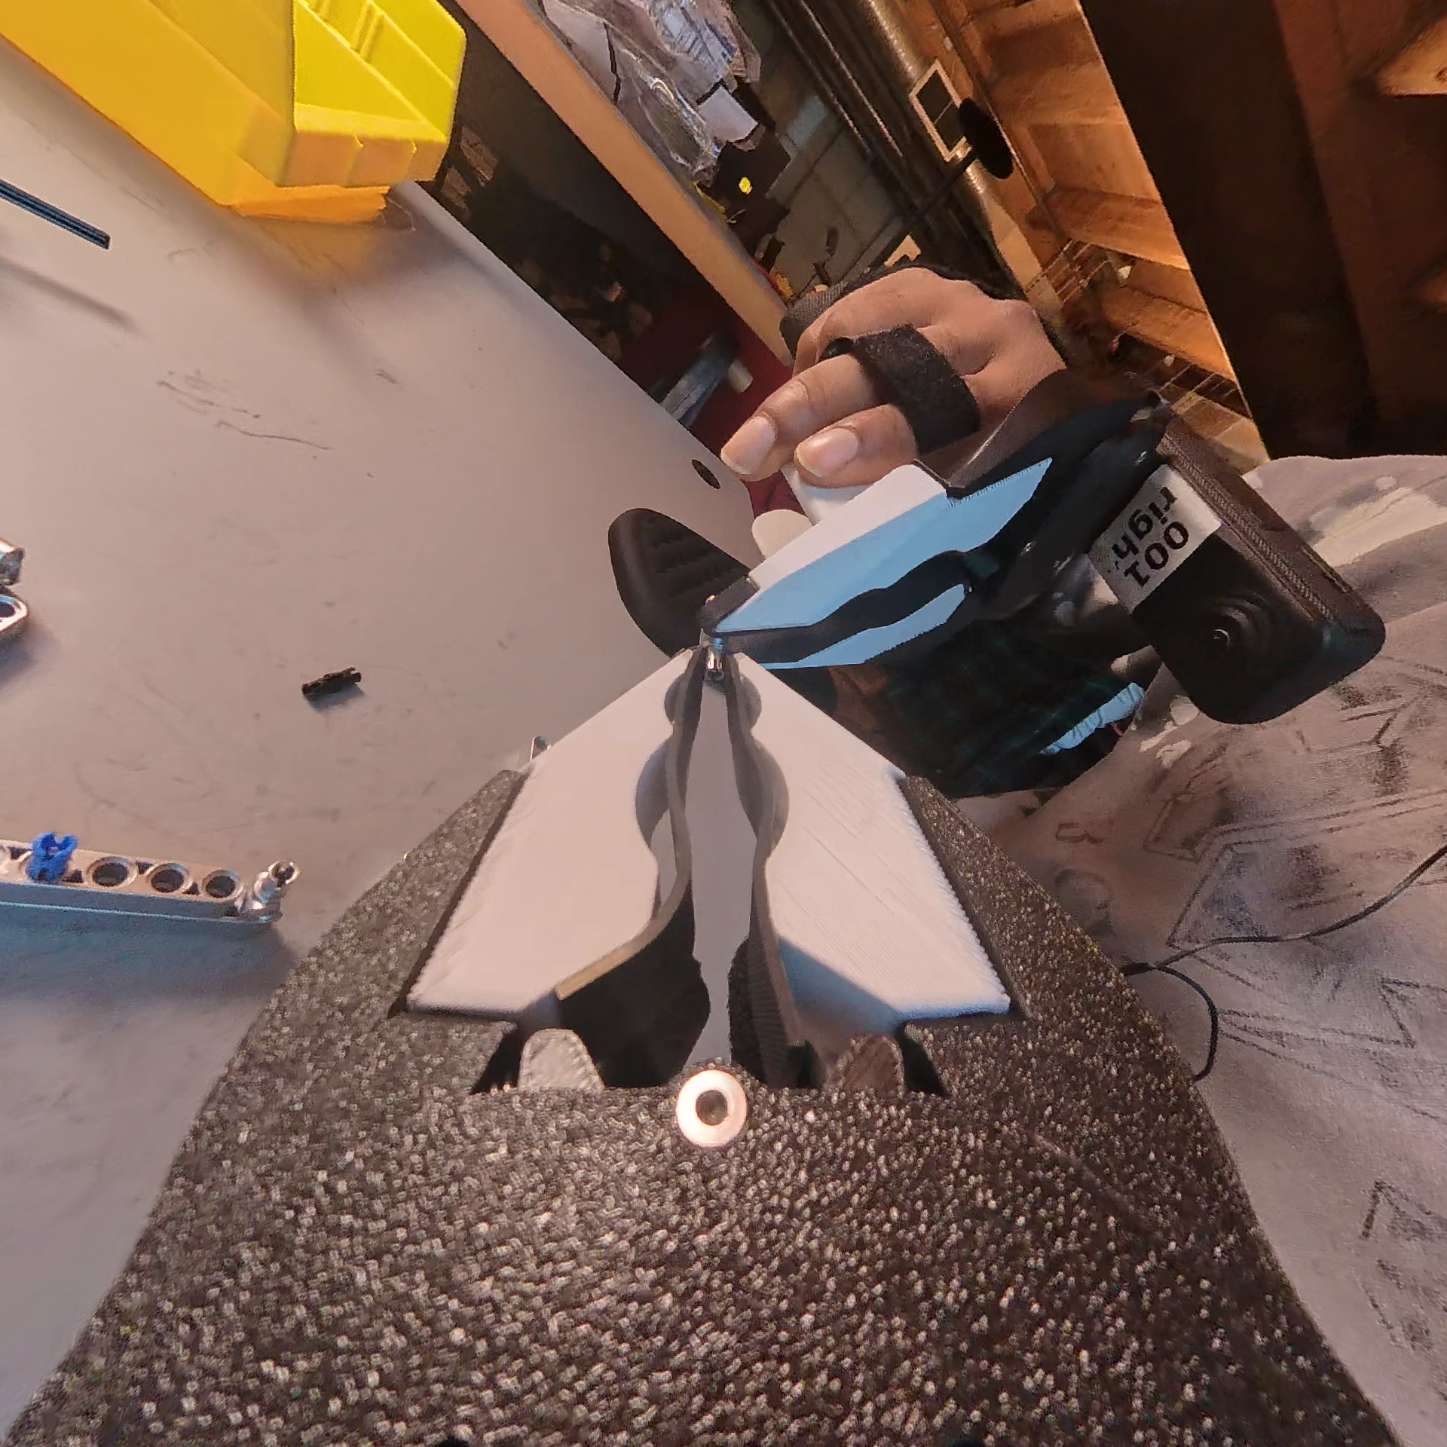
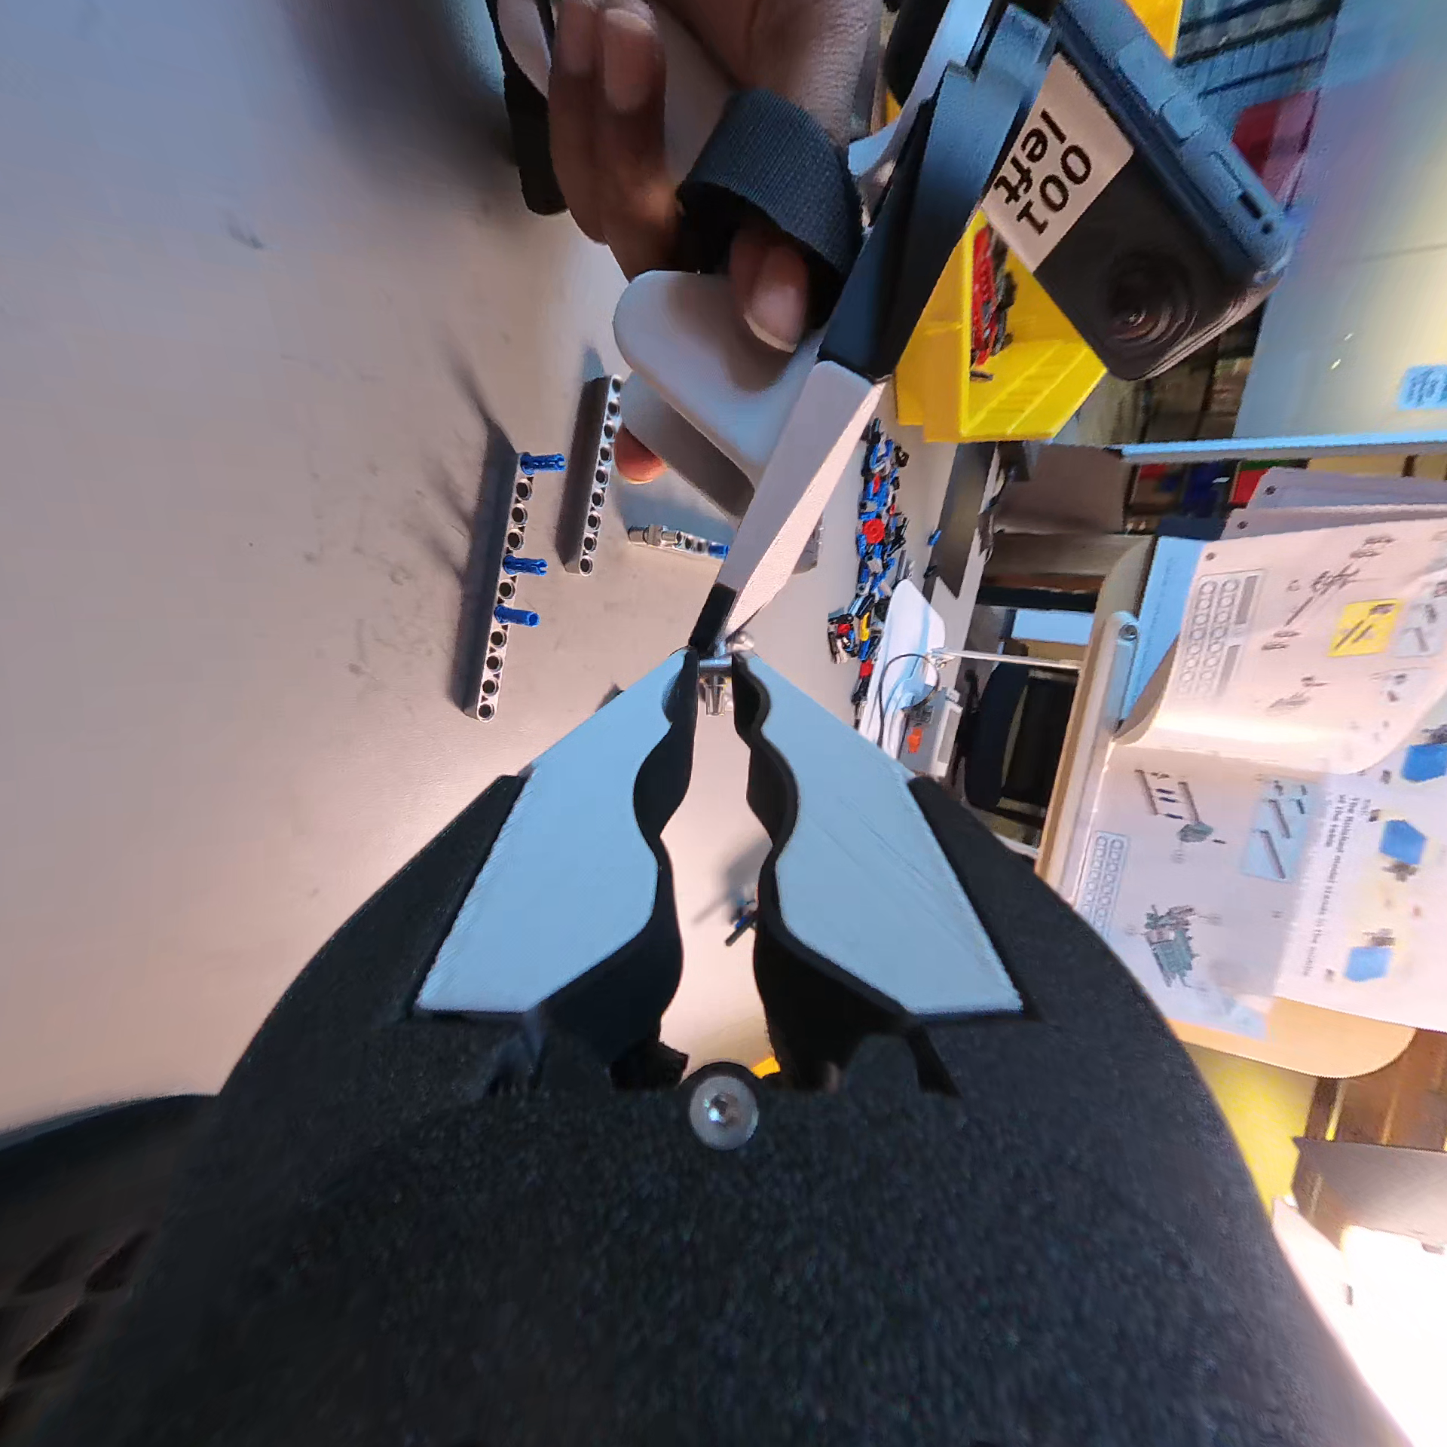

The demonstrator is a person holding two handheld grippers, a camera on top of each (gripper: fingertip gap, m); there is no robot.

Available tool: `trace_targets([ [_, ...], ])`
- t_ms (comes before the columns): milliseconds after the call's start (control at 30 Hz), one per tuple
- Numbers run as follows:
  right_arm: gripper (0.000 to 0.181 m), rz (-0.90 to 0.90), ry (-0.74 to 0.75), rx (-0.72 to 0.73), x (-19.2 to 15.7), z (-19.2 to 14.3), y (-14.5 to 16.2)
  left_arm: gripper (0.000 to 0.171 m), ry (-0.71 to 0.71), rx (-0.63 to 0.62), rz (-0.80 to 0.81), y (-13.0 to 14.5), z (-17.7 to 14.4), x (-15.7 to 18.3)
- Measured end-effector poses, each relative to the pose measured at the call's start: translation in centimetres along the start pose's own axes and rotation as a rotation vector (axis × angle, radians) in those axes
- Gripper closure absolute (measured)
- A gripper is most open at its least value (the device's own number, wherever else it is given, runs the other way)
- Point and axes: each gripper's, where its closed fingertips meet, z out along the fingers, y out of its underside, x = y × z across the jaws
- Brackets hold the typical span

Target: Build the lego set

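My left gripper (image 1: 714, 672) is shut on a small grey connector piece (image 1: 714, 660) at its fingertips, above the grey table (image 1: 313, 470). My right gripper (image 1: 716, 626) comes in from the right, and its closed tips meet the same piece. In the right wrist view my right gripper (image 2: 712, 673) pinches the small grey connector (image 2: 712, 693). The left gripper (image 2: 716, 626) reaches down from above and touches the piece's upper end. A hand holds each gripper. How the piece's parts join is too small to tell.
A long grey beam with three blue pins (image 2: 505, 579) and a shorter grey beam (image 2: 599, 478) lie on the table, along with a black pin (image 1: 333, 681). A yellow bin (image 1: 258, 94) stands at the back. A pile of small parts (image 2: 873, 564) and an open instruction booklet (image 2: 1253, 744) lie to the right. Only a small space, under 4 cm, lies between the two pairs of fingers.
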Motion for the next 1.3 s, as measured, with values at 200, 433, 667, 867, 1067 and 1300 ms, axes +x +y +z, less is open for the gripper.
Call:
trace_targets([
  [200, 0.17, 0.506, -0.11, 0.206, 1.6, -1.4, -0.3, 0.17, -0.087, 0.043, 0.342, -1.4, -0.6, 1.4],
  [433, 0.172, 1.066, -0.385, 0.478, 2.1, -3.2, -1.8, 0.169, -0.152, 0.105, 0.656, -2.1, -0.6, 3.4],
  [667, 0.173, 1.074, -0.385, 0.518, 2.1, -3.6, -2.2, 0.17, -0.122, 0.114, 0.66, -2.0, -0.6, 3.9],
  [867, 0.175, 1.09, -0.4, 0.561, 2.5, -3.9, -2.5, 0.17, -0.104, 0.093, 0.647, -1.6, -0.4, 3.9],
  [1067, 0.175, 1.028, -0.426, 0.516, 2.1, -3.7, -2.5, 0.17, -0.109, 0.079, 0.649, -1.4, -0.2, 3.8],
  [1300, 0.172, 0.925, -0.461, 0.435, 1.2, -3.3, -2.3, 0.17, -0.149, 0.021, 0.678, -0.7, 0.1, 3.1],
])
